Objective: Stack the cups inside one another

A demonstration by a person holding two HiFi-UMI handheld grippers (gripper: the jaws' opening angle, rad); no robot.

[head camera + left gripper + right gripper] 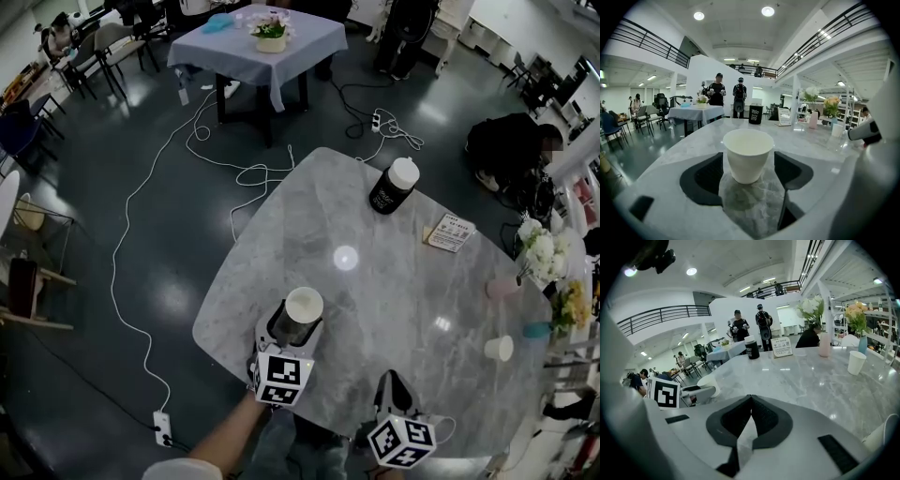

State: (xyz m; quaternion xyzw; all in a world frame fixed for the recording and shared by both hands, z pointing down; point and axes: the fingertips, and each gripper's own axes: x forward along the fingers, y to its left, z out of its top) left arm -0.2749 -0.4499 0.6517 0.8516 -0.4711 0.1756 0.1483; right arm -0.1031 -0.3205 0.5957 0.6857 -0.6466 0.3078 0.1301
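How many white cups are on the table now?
2. One cup stands between the left gripper's open jaws at the table's near edge; the other cup sits near its right edge. Flowers may hide more.

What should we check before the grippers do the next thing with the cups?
1. White cup upright between the left hand-held gripper jaws: ok.
2. Grip closed on it: not ok, the jaws stand apart from the cup.
3. Right hand-held gripper free: ok, shut on nothing.
4. Second white cup upright, mouth up, ready to take another: ok.
5. Second cup near the grippers: not ok, it stands far to the right.
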